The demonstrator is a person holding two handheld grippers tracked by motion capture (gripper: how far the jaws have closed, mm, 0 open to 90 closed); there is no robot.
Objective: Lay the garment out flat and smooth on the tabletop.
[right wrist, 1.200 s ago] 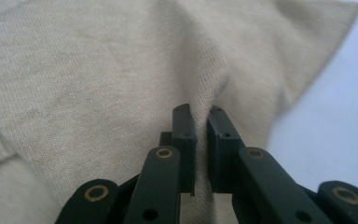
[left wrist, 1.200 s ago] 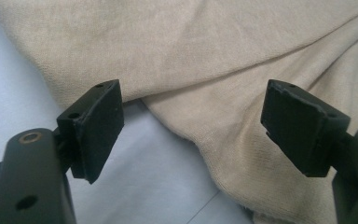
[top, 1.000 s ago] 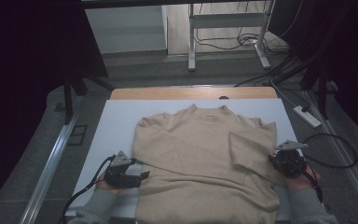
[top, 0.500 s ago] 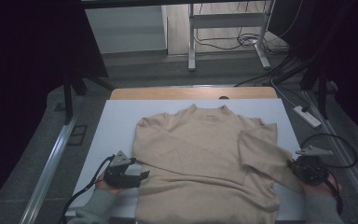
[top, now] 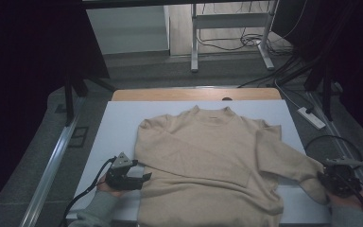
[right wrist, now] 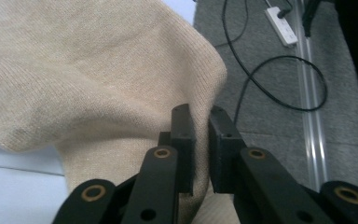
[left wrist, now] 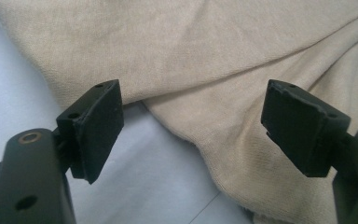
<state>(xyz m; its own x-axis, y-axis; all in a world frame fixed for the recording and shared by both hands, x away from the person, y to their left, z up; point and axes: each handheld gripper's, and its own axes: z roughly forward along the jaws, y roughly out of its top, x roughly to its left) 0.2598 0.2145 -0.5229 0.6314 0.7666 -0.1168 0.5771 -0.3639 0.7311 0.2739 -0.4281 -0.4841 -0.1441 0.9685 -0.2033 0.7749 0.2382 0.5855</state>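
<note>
While the left tongs (top: 144,177) gape, the right tongs (right wrist: 199,140), easing apart, have dragged the sweater sleeve (top: 288,163) outward.

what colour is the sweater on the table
Plain beige, with no pattern; the sweater shows best in the high view.

I see a beige knit sweater (top: 208,161) lying flat, front up, on the white counter (top: 123,123), its collar toward the far edge. One sleeve is folded across the chest toward my left. The other sleeve stretches out past the counter's right edge, its cuff lifted clear.
</note>
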